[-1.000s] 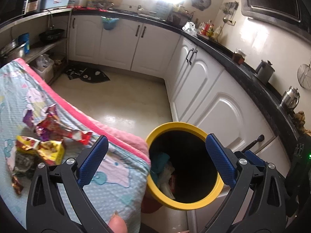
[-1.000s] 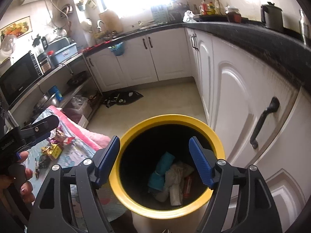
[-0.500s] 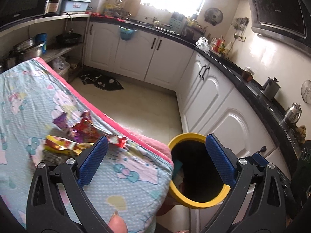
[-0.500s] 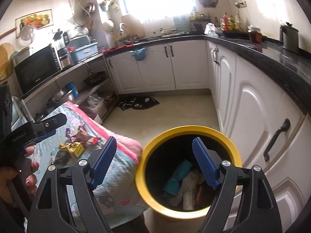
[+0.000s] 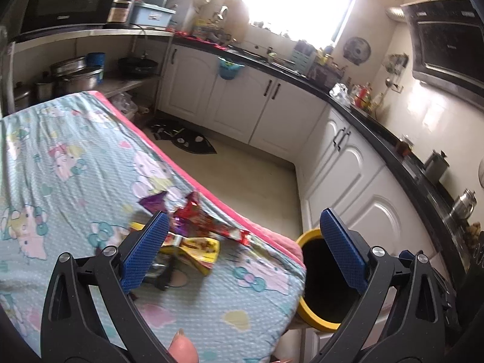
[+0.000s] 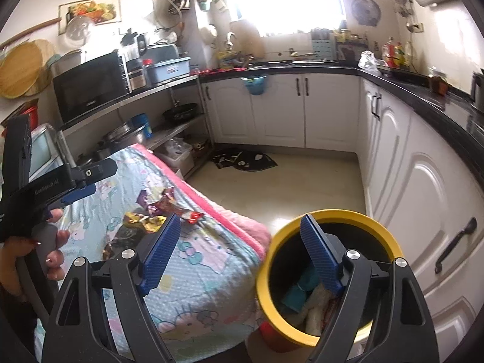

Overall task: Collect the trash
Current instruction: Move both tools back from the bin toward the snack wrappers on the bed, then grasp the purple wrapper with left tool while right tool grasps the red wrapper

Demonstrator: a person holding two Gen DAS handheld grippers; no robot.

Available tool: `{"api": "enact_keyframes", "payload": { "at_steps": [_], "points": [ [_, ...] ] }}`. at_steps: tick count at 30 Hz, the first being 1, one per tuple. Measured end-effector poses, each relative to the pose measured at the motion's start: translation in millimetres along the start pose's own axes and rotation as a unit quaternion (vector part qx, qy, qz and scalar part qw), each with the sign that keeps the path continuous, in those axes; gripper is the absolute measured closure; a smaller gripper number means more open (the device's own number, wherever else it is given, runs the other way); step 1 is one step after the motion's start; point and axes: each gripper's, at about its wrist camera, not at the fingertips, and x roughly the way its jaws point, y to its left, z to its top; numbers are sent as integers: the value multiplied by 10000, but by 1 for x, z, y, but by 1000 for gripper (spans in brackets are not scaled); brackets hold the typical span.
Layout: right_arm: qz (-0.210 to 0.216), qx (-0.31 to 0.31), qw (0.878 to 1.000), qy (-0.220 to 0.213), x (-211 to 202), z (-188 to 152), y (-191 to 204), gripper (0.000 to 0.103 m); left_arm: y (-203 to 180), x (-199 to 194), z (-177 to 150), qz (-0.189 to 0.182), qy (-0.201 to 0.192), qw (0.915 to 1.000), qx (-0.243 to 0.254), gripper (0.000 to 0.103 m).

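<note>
Both grippers, left (image 5: pixel 242 249) and right (image 6: pixel 242 252), gape empty. The wrappers (image 5: pixel 193 230) lie bunched near the table (image 5: pixel 60 157) edge; a sloppy pinch could knock some off, missing the bin (image 6: pixel 329 275).

Yellow bin (image 5: pixel 305 308) half behind cloth (image 5: pixel 90 166)
</note>
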Motion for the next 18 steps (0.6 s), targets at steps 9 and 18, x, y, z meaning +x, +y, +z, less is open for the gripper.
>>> {"api": "enact_keyframes", "payload": {
  "at_steps": [9, 18],
  "points": [
    [274, -497, 9983, 113, 22, 11, 36, 24, 38, -13, 7, 257, -116, 9993, -251, 11],
    [515, -847, 9945, 334, 63, 16, 58, 25, 87, -6, 8, 531, 74, 9967, -617, 11]
  ]
}}
